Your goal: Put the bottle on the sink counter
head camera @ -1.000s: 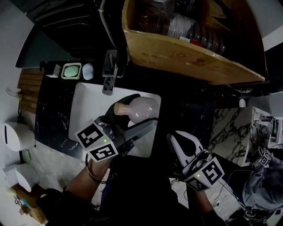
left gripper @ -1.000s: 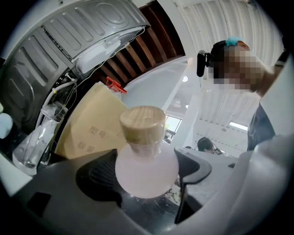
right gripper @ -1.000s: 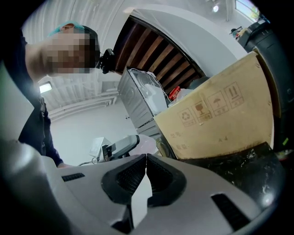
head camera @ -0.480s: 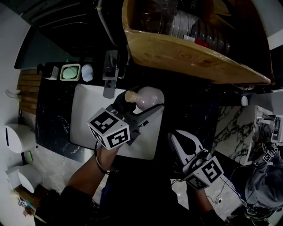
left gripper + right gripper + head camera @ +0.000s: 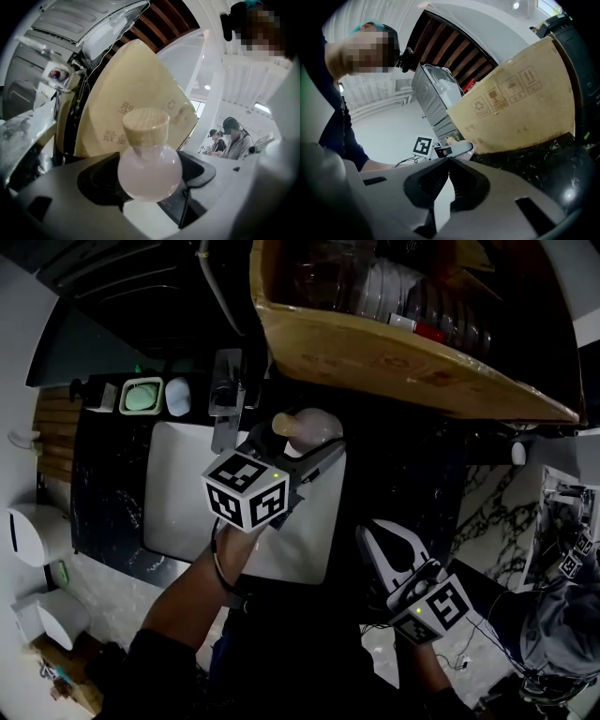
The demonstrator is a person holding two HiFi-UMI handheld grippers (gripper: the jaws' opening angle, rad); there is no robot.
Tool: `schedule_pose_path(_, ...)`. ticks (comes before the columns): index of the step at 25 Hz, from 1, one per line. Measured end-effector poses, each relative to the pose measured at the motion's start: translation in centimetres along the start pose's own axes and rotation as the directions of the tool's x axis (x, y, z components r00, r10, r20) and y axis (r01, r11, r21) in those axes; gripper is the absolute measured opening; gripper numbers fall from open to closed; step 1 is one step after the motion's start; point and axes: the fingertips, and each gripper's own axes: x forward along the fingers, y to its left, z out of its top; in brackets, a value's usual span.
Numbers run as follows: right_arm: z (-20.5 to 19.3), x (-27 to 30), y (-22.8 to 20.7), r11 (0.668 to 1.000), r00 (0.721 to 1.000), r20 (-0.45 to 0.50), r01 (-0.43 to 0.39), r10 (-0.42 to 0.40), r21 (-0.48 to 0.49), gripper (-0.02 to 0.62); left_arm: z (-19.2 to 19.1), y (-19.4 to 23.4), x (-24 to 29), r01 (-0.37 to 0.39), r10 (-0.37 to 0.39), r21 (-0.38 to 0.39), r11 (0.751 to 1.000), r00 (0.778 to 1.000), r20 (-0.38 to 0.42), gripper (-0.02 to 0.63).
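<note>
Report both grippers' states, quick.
Left gripper: jaws closed on the bottle.
Right gripper: jaws closed, holding nothing.

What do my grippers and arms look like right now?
Left gripper and right gripper: pale grey bodies, black ribbed pads inside the jaws. Each carries a white cube with black square markers and a small green light. Dark sleeves; a dark band circles the left wrist.
</note>
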Motion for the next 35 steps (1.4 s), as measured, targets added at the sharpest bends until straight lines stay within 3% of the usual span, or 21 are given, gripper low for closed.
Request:
schedule_pose_path(18,-0.5,0.3,-2.0,1.000,1.000,-0.017,0.014,-0.014,0.028,0.026,-2.2,3.3,4.1,-0.078,0.092,0.109,0.991,0.988,-0.124,0.388)
schedule_pose_path(35,-0.7,0.6,-3.2,0.999,1.000,-0.022,0.011,-0.010,0.041,0.026,-3.6,4.8,6.2,-0.132,0.205,0.291,0.948,0.950,-0.236,0.388)
